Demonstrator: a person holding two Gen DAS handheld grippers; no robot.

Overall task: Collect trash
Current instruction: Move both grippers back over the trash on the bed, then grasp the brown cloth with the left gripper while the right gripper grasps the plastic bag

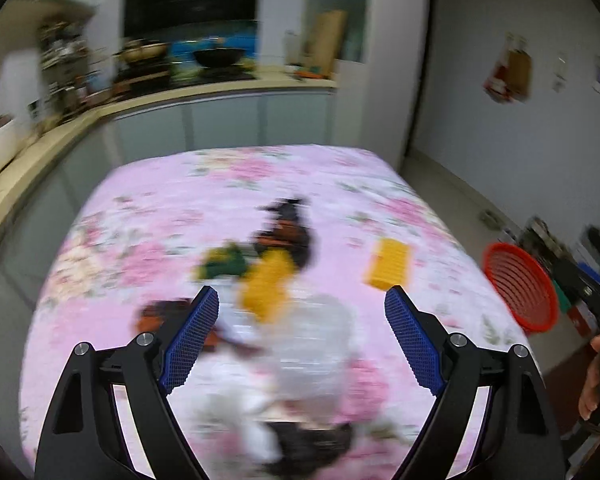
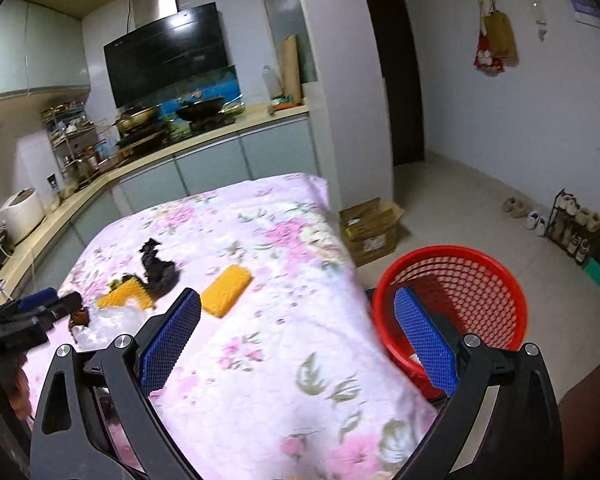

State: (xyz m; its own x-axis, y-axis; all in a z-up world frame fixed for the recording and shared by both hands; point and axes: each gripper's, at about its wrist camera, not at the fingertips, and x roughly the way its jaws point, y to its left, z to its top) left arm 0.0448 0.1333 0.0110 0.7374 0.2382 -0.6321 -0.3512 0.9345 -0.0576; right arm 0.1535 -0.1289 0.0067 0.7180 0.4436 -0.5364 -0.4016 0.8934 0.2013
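While the floral tablecloth (image 2: 284, 344) serves as the fixed reference here, everything else can be placed from it. The red basket (image 2: 476, 280) sits just off its right edge, lower than the tabletop, and looks empty apart from something pale at its bottom.

On the cloth lies the trash: a crumpled clear plastic bag (image 1: 316, 336) nearest the person, a dark crinkled wrapper (image 2: 156, 266) further toward the kitchen counter, and two yellow blocks, one yellow sponge (image 2: 226, 290) lying alone toward the basket side, the other yellow piece (image 2: 120, 296) beside the dark wrapper.

The left gripper (image 1: 302, 336) hangs over the clear bag with jaws spread wide, nothing between the pads. The right gripper (image 2: 296, 340) is likewise spread and empty, its right finger in front of the basket.

The bag likely weighs almost nothing, collapses under pressure and may slip; pinching a bunched fold seems safest. The sponge should compress, so gripping across its short sides would suit.
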